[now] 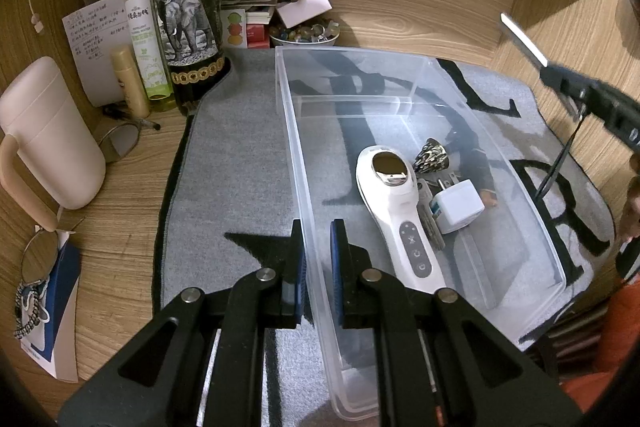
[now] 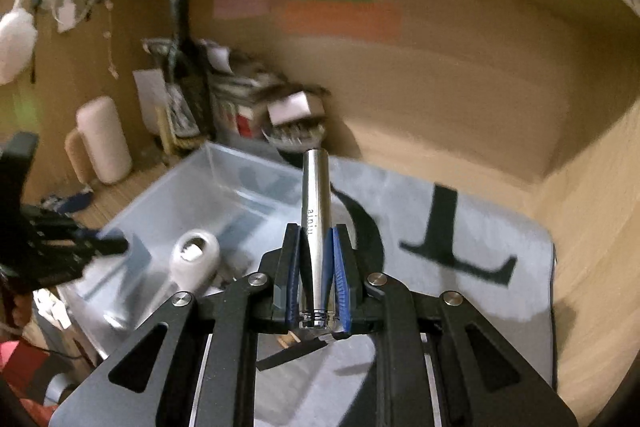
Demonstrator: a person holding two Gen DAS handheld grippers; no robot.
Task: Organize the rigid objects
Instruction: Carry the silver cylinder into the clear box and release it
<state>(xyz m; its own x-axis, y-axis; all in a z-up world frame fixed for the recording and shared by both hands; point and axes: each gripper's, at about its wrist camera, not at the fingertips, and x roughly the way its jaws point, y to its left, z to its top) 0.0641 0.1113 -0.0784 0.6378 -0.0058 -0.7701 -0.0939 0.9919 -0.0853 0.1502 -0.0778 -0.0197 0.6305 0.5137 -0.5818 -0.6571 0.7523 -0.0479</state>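
Nearest the right wrist camera, the right gripper (image 2: 316, 267) is clamped on a slim brushed-metal cylinder (image 2: 316, 211). The blue pads (image 2: 340, 267) press both flanks of its lower half. The cylinder's long axis runs straight along the fingers, and its free end projects well past the fingertips.

Beyond and to the left of that free end lies the clear rectangular plastic bin (image 2: 224, 183) on a grey mat with black lettering (image 2: 480, 259). The bin's open top faces up. To deliver the cylinder, the right hand would likely have to swing left until the tip clears the bin's right wall.

On the bin's opposite side, the left gripper (image 1: 318, 263) is narrowed onto the near left wall of the bin (image 1: 296, 147), one finger outside and one inside, apparently steadying it.

Inside the bin rest a white handheld device with a metal head (image 1: 394, 199), a white plug adapter (image 1: 456, 205) and a small patterned metal cone (image 1: 430, 155); the far half is bare floor.

Farther back, a dark wine bottle with an elephant label (image 1: 186, 7) stands off the mat against the wooden wall.
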